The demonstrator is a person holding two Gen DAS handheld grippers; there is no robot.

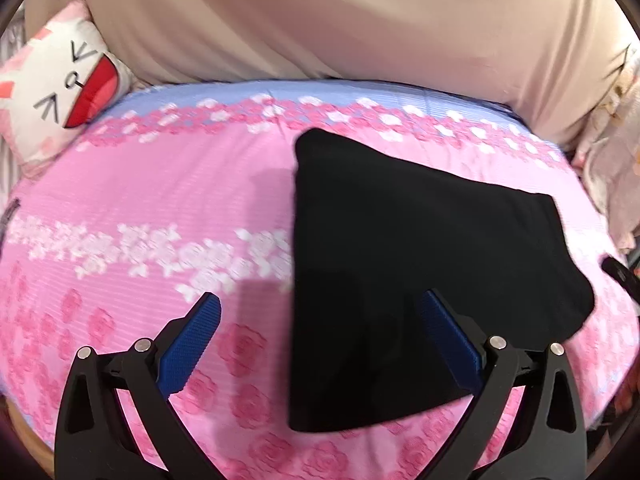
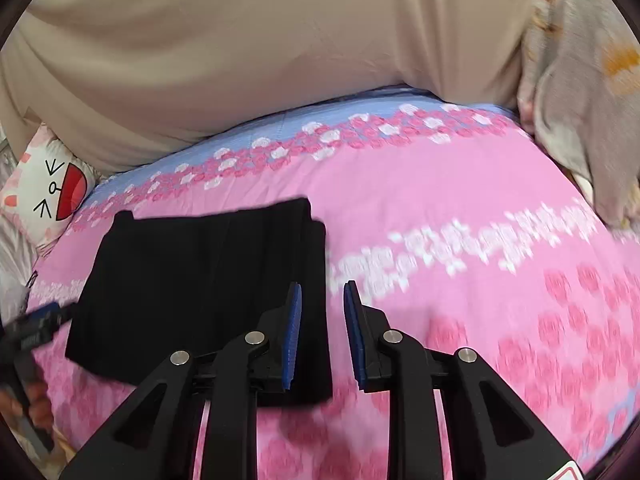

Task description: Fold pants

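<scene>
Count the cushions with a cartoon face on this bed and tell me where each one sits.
1. The cartoon-face cushion sits at the far left corner of the pink floral bedspread, against the beige fabric, left of the folded black pants. Others may be hidden outside the views.

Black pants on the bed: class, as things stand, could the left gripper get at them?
Probably yes. The left gripper hovers open just above the folded black pants on the pink bedspread, with nothing between them.

pants [image 1: 420,264] on bedspread [image 1: 160,200] | pillow [image 1: 60,96] at far-left edge | curtain [image 1: 320,20] behind bed
</scene>
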